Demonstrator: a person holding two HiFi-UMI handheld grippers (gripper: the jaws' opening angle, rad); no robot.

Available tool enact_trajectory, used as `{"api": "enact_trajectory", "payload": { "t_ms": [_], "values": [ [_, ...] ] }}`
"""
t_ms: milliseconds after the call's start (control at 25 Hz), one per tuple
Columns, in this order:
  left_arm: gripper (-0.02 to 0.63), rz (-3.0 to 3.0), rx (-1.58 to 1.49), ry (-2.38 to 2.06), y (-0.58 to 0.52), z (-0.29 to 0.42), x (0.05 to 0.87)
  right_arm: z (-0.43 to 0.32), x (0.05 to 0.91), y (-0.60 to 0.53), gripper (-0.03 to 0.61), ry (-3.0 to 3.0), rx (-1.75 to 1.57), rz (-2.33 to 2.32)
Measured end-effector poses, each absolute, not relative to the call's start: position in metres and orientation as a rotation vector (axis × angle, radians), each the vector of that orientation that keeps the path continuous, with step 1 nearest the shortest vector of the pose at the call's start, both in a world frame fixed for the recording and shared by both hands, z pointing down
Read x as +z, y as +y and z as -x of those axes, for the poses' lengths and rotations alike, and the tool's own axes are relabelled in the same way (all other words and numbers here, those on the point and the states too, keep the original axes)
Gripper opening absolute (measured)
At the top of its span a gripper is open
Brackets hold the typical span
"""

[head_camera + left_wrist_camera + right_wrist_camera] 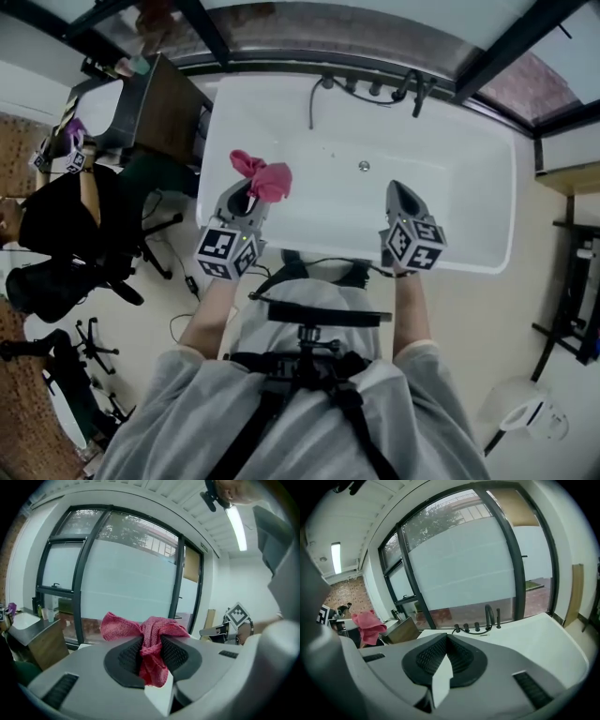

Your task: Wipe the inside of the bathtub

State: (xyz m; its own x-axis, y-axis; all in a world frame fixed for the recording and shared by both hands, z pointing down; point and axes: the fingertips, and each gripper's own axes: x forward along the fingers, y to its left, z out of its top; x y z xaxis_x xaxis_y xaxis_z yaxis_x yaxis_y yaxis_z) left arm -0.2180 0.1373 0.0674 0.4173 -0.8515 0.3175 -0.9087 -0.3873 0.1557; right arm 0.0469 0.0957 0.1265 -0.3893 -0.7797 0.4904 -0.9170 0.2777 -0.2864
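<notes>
A white bathtub [469, 159] lies below me in the head view, with its drain [364, 166] in the middle and dark taps [375, 89] at its far rim. My left gripper [251, 195] is over the tub's left near corner, shut on a pink cloth [262, 175] that bunches above its jaws. In the left gripper view the pink cloth [151, 644] is pinched between the dark pads. My right gripper [398, 192] hangs over the tub's near side, shut with nothing in it. The right gripper view shows the tub's rim [543, 639], the taps [487, 618] and the cloth [368, 627] at left.
A dark cabinet [169, 108] with a basin stands left of the tub. Black bags and tripod stands [66, 281] crowd the floor at left. A big window [122, 569] runs behind the tub. A shelf [572, 178] and black rack stand at right.
</notes>
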Motion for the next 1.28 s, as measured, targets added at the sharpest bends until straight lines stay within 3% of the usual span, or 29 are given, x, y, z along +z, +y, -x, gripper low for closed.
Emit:
{"api": "enact_trajectory", "payload": {
  "t_ms": [400,840,1280],
  "values": [
    [0.091,-2.470,0.401,-1.318,0.117,0.208,0.098,-0.002,0.146,0.100,0.009,-2.308,0.827,-1.478],
    [0.091,-2.422,0.575,-1.396,0.071,0.129,0.151,-0.053,0.195,0.071,0.009,-2.363,0.902,-1.357],
    [0.091,-2.334,0.700,-1.348,-0.052,0.070,0.303,-0.075,0.297,0.003,0.009,-2.325,0.951,-1.452]
  ]
}}
